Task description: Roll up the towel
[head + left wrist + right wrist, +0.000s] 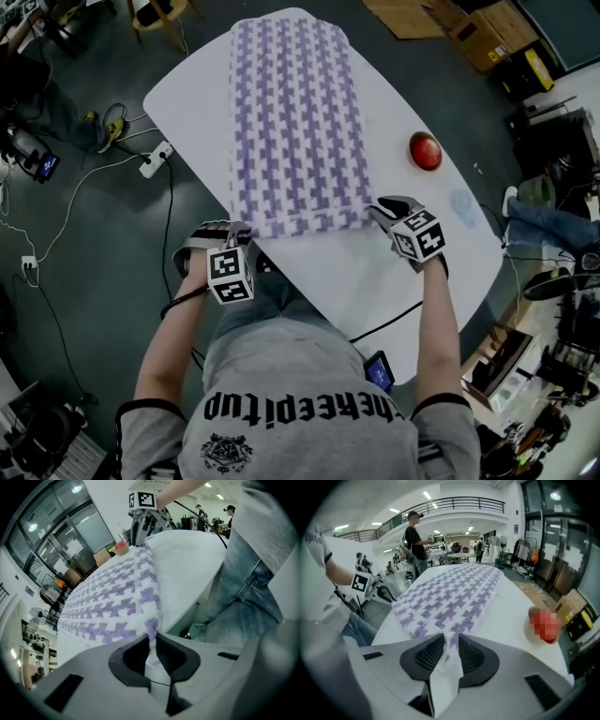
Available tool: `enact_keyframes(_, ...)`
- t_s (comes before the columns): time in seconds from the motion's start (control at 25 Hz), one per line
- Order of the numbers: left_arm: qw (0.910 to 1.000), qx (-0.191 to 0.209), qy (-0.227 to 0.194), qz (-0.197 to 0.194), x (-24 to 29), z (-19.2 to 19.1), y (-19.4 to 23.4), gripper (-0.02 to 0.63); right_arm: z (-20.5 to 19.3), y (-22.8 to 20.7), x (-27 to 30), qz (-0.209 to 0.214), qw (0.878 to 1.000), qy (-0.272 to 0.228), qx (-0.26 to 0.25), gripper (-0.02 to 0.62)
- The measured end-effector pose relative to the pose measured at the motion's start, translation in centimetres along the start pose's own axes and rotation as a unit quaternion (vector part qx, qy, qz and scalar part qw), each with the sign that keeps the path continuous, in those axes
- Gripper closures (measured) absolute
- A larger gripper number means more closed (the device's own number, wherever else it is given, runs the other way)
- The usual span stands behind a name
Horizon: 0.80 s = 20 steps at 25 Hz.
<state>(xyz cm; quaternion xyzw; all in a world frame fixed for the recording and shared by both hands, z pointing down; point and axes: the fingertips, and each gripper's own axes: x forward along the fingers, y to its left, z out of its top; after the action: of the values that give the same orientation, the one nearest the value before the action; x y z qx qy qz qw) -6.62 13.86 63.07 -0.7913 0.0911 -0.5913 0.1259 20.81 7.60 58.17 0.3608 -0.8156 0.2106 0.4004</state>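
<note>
The towel (295, 122) lies flat on the white table (328, 272). It is a long purple-and-white strip running away from me, with its near short edge just in front of my body. I have one gripper at each end of that edge.

My left gripper (151, 641) is nearly closed, and its pads pinch the near left corner, with a tuft of the hem sticking up between them. My right gripper (447, 648) is about halfway open. The near right corner stands in the gap, but I judge the pads are not clamping it, so that side is loose.

The roll itself is not yet begun, and the job now is to make the first turn. I think the right jaws need to close firmly on their corner first, so that both ends are held alike. Then I should lift both corners only a little and tip the edge over away from me. I should keep it square to the long sides and lay it down tight, because a slack or crooked first turn will make the roll cone-shaped. My hands should move level and together. A red round thing (425, 150) sits off to the right, apart from the towel, and I should keep the cloth from drifting toward it.
</note>
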Motion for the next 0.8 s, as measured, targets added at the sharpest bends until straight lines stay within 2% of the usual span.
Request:
enact_keyframes(0.04, 1.0, 0.002, 0.001, 0.0, 0.1, 0.0, 0.0, 0.557, -0.2, -0.1, -0.1, 0.006, 1.0, -0.001, 0.01, 0.494)
enact_keyframes(0.12, 1.0, 0.005, 0.002, -0.001, 0.1, -0.1, 0.0, 0.557, -0.6, -0.4, -0.4, -0.005, 1.0, 0.005, -0.004, 0.492)
enact_keyframes(0.24, 1.0, 0.006, 0.004, -0.002, 0.3, -0.1, 0.2, 0.557, -0.6, -1.7, -0.8, -0.069, 0.997, 0.009, -0.043, 0.477)
enact_keyframes(0.32, 1.0, 0.003, 0.004, -0.003, 0.2, -0.1, 0.2, 0.557, -0.3, -2.7, -1.3, -0.091, 0.995, -0.002, -0.031, 0.479)
enact_keyframes(0.4, 1.0, 0.002, 0.005, -0.004, 0.1, -0.1, 0.2, 0.557, 0.4, -2.4, -2.0, -0.073, 0.997, -0.02, -0.026, 0.479)
enact_keyframes(0.48, 1.0, 0.004, 0.007, -0.003, 0.1, -0.1, 0.2, 0.558, 0.7, -0.1, -2.2, -0.043, 0.996, -0.019, -0.08, 0.479)
enact_keyframes(0.56, 1.0, 0.004, 0.009, -0.002, 0.2, -0.1, 0.1, 0.557, -0.4, 3.2, -1.5, -0.008, 0.986, 0.014, -0.166, 0.479)
enact_keyframes(0.64, 1.0, 0.002, 0.009, -0.003, 0.2, -0.2, 0.3, 0.557, -2.7, 5.2, -0.1, 0.006, 0.966, 0.077, -0.246, 0.479)
enact_keyframes(0.72, 0.9999, 0.003, 0.009, -0.003, 0.1, -0.2, 0.8, 0.558, -4.3, 5.2, 1.1, -0.003, 0.947, 0.131, -0.293, 0.478)
enact_keyframes(0.8, 0.9999, 0.006, 0.01, -0.004, 0.0, -0.3, 1.2, 0.558, -4.8, 4.5, 2.0, -0.019, 0.937, 0.155, -0.312, 0.477)
